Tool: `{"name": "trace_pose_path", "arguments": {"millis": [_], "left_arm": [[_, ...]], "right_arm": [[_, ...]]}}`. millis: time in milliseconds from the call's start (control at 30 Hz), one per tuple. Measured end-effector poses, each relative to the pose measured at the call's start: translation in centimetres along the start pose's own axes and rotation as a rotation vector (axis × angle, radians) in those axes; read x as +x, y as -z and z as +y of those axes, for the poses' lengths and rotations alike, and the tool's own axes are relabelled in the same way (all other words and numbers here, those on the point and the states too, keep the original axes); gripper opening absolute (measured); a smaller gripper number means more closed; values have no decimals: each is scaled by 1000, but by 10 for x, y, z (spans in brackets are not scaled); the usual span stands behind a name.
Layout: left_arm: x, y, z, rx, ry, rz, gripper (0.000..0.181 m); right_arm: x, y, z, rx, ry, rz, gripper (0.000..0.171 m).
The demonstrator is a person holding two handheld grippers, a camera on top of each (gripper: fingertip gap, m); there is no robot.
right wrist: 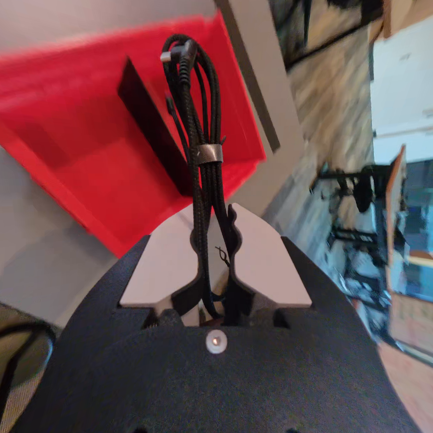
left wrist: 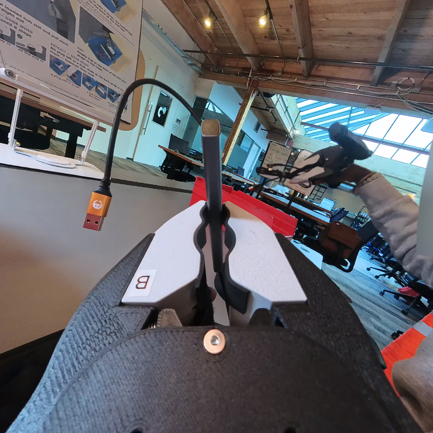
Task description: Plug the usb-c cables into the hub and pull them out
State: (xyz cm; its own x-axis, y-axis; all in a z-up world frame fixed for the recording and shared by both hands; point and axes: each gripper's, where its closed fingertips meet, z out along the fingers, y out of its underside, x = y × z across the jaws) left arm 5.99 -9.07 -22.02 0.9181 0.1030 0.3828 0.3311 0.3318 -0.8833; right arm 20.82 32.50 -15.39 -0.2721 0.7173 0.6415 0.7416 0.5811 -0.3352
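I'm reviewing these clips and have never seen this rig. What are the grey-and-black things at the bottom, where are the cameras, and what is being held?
No robot: a person holds handheld tongs, one per hand, each carrying a forward-looking camera. In the left wrist view, the left tongs are shut on a slim dark flat hub; its black braided lead ends in an orange USB plug hanging above the grey tabletop. The right tongs are shut on a black braided cable bundle tied with a strap, above a red plastic bin.

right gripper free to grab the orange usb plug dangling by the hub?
Probably not as is. The right gripper is shut on a strapped cable bundle, so its jaws are taken. The orange plug itself hangs in open air, unobstructed.
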Motion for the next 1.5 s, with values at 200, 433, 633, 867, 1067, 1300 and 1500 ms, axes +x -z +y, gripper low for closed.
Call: {"name": "trace_pose_path", "arguments": {"millis": [200,433,633,867,1067,1300,1500], "left_arm": [[1,0,0,2,-3,4,11],[1,-1,1,-8,-3,4,11],[1,-1,2,-16,3,10,11],[3,-1,3,-19,-1,20,11],[6,0,2,-14,-16,35,12],[14,1,3,-12,-99,45,11],[14,-1,6,-24,-254,-67,11]], "right_arm": [[-79,-65,9,-3,-39,-243,19],[-135,-120,47,-291,112,-422,20],[-132,-120,44,-354,25,-425,68],[-64,-22,-95,444,-402,-220,95],[-124,46,-201,914,-642,-492,53],[-270,55,-318,996,-1109,-1395,48],[-295,55,-353,948,-1227,-1463,20]]}}
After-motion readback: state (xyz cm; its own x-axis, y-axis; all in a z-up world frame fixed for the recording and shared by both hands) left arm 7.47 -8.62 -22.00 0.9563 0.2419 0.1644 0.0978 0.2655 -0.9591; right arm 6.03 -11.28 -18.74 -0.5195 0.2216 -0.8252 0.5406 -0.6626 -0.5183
